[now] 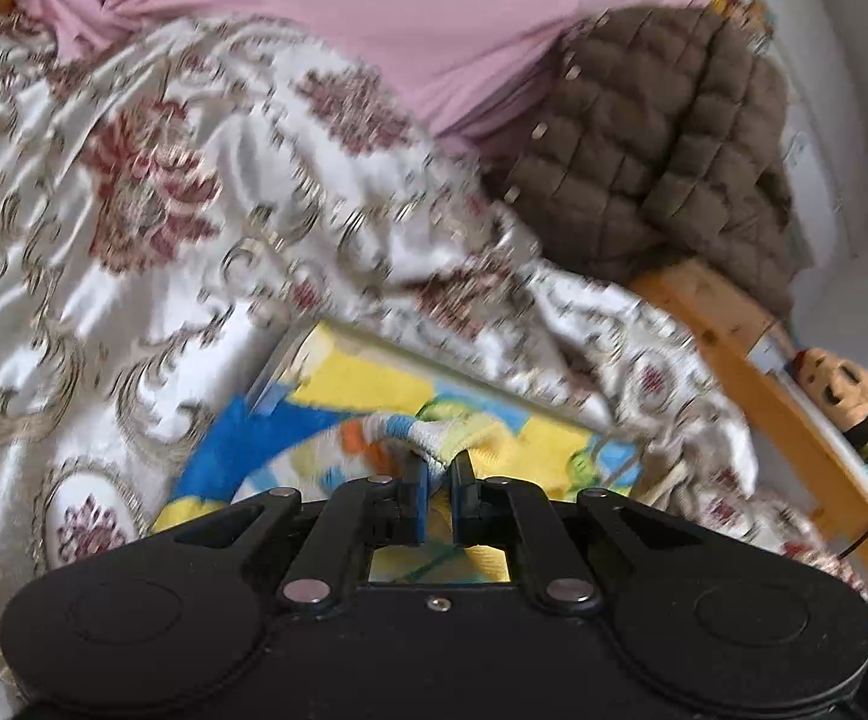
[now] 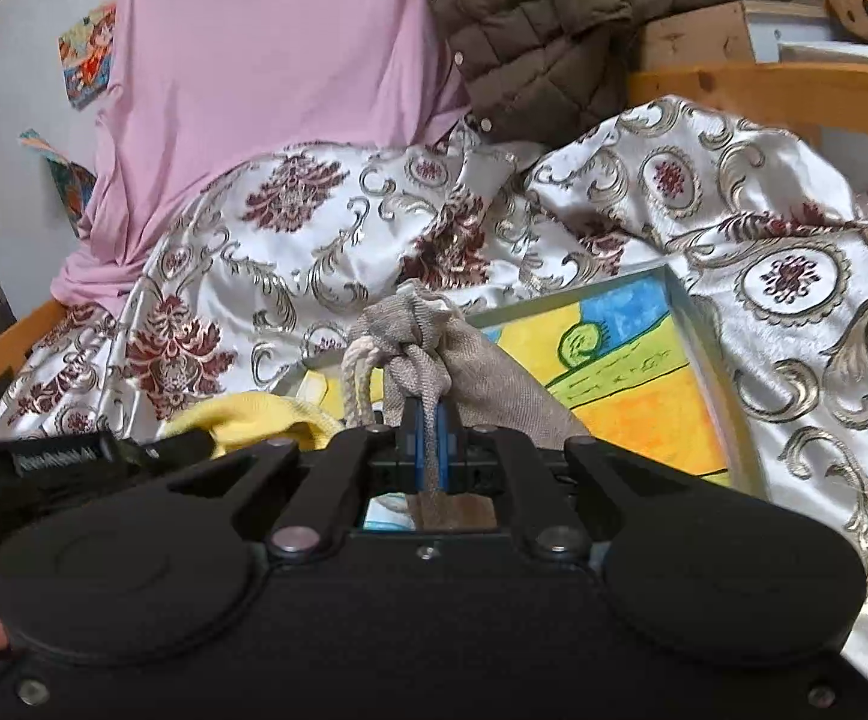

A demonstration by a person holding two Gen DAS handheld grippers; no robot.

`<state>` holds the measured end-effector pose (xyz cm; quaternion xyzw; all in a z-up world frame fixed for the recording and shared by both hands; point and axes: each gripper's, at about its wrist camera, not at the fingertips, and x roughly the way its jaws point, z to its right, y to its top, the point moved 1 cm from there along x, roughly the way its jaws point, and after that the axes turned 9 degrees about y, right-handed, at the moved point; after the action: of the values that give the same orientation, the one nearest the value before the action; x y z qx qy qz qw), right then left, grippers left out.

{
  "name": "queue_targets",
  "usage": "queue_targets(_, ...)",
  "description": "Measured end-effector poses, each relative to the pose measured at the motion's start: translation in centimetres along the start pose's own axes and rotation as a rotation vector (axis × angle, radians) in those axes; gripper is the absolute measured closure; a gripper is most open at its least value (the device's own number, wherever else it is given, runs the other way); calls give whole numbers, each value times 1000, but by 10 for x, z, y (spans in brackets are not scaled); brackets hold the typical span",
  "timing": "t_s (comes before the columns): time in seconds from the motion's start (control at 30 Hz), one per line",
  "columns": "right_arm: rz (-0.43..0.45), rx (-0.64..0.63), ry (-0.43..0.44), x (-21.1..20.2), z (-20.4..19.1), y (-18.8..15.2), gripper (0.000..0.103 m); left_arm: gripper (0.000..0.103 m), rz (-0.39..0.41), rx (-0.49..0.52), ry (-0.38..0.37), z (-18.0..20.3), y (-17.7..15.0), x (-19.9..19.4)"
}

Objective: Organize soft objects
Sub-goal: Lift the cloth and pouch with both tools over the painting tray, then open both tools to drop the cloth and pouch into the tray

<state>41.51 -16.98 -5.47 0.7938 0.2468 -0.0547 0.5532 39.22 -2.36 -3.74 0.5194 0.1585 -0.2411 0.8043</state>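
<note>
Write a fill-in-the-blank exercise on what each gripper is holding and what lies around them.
1. The right gripper is shut on a ____ drawstring bag.
2. The left gripper is pinching a colourful ____ cloth.
3. The quilted jacket on the bed is ____ in colour.
4. Both grippers work above a painted ____.

Missing words: beige; knitted; brown; tray

You see a white satin bedspread (image 2: 764,228) patterned with maroon medallions and grey-gold scrolls. Behind it hangs a plain pink cloth (image 2: 266,78) beside a brown quilted jacket (image 2: 554,30). The tray (image 2: 695,324) shows a painted yellow, blue, green and orange picture. The drawstring pouch (image 2: 482,372) is beige-grey with a cream cord; the sock (image 1: 434,432) has white, blue, orange and yellow bands. Your hand-held gripper (image 2: 428,420) is black with blue pads.
</note>
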Motion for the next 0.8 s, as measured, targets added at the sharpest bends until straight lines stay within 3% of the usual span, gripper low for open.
queue_targets(0.23,-104,-66,8,28,-12,-10,103,96,-121,32,76,-6,-14,19)
queue_targets(0.37,-160,-230,-22,43,-34,-14,103,96,-153,45,93,-5,-19,23)
queue_targets(0.57,-191,-310,-34,63,-58,-12,103,96,-174,58,97,-4,-25,26)
queue_targets(0.8,-239,-179,-47,84,-43,-9,97,94,-212,77,97,-3,-26,30)
